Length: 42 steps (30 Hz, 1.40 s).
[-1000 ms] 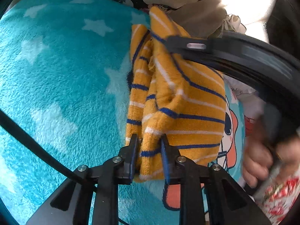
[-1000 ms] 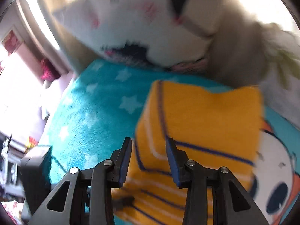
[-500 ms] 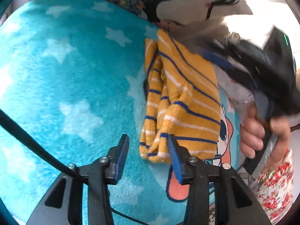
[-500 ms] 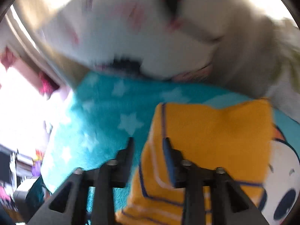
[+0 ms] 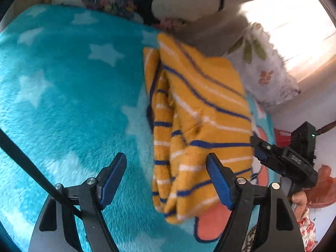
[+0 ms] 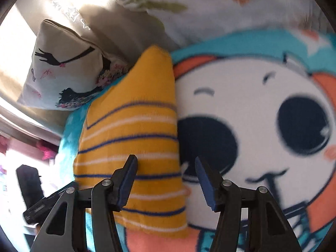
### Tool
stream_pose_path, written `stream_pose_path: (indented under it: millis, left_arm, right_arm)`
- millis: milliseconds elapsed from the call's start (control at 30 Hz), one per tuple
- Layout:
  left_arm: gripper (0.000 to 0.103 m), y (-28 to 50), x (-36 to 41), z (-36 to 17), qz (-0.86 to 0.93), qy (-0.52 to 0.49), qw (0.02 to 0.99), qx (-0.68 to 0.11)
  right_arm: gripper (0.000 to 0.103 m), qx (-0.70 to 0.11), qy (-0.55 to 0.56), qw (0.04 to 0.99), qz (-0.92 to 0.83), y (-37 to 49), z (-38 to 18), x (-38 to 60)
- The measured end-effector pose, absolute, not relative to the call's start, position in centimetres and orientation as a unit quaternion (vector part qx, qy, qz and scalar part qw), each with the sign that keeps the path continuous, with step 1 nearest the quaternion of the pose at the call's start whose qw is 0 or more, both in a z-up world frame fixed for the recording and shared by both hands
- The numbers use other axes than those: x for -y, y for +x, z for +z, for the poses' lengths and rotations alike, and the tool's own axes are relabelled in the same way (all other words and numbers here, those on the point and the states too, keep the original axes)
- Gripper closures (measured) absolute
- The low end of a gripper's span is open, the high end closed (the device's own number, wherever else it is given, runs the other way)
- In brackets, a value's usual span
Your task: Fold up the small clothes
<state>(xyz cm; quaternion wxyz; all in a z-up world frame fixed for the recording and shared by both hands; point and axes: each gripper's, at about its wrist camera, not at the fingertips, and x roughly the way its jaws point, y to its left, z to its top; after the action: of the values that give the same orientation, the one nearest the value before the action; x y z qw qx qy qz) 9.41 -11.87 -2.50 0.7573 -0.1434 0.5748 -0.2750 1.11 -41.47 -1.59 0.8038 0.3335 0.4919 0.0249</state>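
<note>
A small mustard-yellow garment with blue and white stripes (image 5: pixel 195 126) lies folded on a turquoise star blanket (image 5: pixel 63 96); it also shows in the right wrist view (image 6: pixel 134 134). My left gripper (image 5: pixel 168 180) is open and empty, its fingers just short of the garment's near end. My right gripper (image 6: pixel 166 180) is open and empty above the garment's right edge, and it shows at the right of the left wrist view (image 5: pixel 260 149).
The blanket carries a big cartoon face (image 6: pixel 252 126). A cushion with a drawn eye and flowers (image 6: pixel 63 69) and a floral pillow (image 5: pixel 264 67) lie along the far side. A black cable (image 5: pixel 31 168) crosses the lower left.
My left gripper let go of the garment, opened wide and drew back. My right gripper opened wider and swung to the garment's right side. The garment now lies flat.
</note>
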Motion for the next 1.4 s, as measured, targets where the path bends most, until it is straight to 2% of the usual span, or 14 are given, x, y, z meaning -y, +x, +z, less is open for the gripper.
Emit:
stream_pose_path:
  millis: [67,167,367,633,733,833,967,1133,1300,1400]
  left_arm:
    - [0.027,9.8,12.3,-3.3,-0.273,-0.145,0.751,-0.583]
    - [0.038,9.8,12.0,-3.2,-0.254,-0.157,0.754,-0.585]
    - [0.038,6.6,10.2,-0.4,-0.188,-0.162,0.786,-0.567]
    - [0.016,-1.7,10.2,7.6,-0.054,-0.073,0.901,-0.423]
    - [0.011,-4.8,10.6,10.7,0.003,-0.044,0.933,-0.358]
    - [0.000,-6.6,10.9,13.1,0.034,-0.046,0.947,-0.316]
    - [0.000,-8.4,10.3,15.3,0.009,-0.067,0.962,-0.263]
    - [0.000,-8.6,11.1,15.5,-0.014,-0.055,0.954,-0.293]
    - [0.000,-9.3,11.6,15.9,-0.019,-0.037,0.955,-0.294]
    - [0.000,-9.3,11.4,15.9,-0.031,-0.043,0.951,-0.303]
  right_arm:
    - [0.041,-0.492,0.358,0.792,0.040,1.6,-2.9,40.8]
    - [0.041,-0.489,0.395,0.777,0.043,1.8,-4.3,41.1]
    - [0.036,-0.492,0.384,0.780,0.045,0.8,-3.4,42.2]
    - [0.036,-0.519,0.297,0.801,0.020,-1.9,-1.6,44.7]
    - [0.036,-0.511,0.284,0.811,0.030,-3.4,-0.7,46.0]
    - [0.036,-0.497,0.256,0.828,0.044,-4.1,0.9,45.8]
    - [0.036,-0.480,0.216,0.848,0.066,-4.2,3.0,44.3]
    - [0.036,-0.467,0.188,0.857,0.109,-3.1,4.4,41.3]
    - [0.036,-0.459,0.238,0.841,0.157,-0.4,3.5,39.0]
    - [0.036,-0.484,0.281,0.810,0.176,1.1,1.1,37.9]
